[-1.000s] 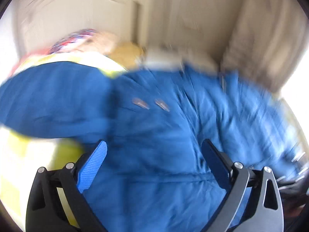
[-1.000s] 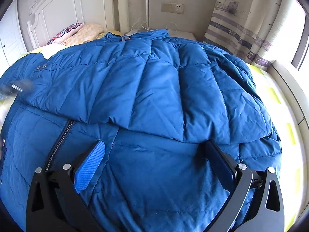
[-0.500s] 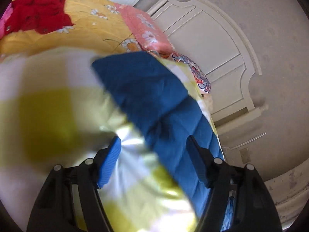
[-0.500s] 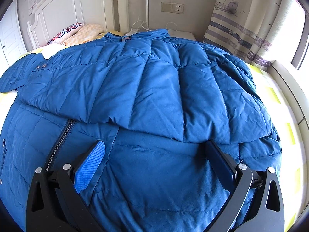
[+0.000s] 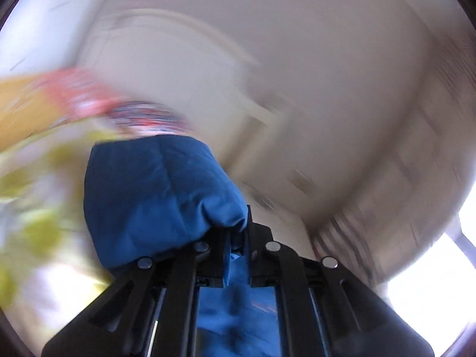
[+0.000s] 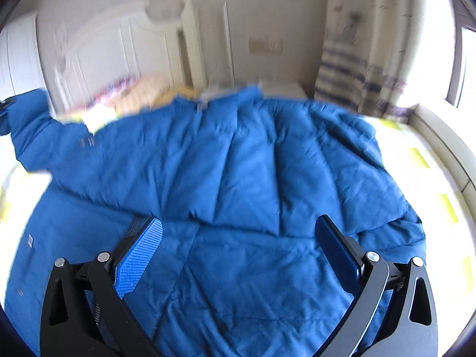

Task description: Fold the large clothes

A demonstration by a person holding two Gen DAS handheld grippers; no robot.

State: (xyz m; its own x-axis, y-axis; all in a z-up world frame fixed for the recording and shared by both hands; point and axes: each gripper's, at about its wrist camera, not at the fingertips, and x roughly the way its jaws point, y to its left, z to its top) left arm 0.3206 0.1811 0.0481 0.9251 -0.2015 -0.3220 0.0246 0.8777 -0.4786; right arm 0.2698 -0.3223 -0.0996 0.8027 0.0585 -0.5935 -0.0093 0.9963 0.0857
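A large blue down jacket [image 6: 238, 178] lies spread over the bed, its right half folded across the body. Its left sleeve [image 6: 26, 113] rises at the far left of the right wrist view. My left gripper [image 5: 236, 244] is shut on that blue sleeve [image 5: 154, 196] and holds it lifted above the yellow-checked bedsheet [image 5: 35, 223]. My right gripper [image 6: 238, 253] is open and empty, hovering just above the jacket's lower front. The left wrist view is strongly blurred.
A white headboard [image 6: 119, 44] and pillows [image 6: 139, 92] stand at the bed's far end. A striped curtain [image 6: 357, 74] and bright window [image 6: 467, 68] are on the right. A yellow and pink quilt [image 5: 38, 101] lies at the left.
My left gripper has closed on the jacket's left sleeve and lifted it off the sheet. My right gripper has tilted upward a little, staying open over the jacket.
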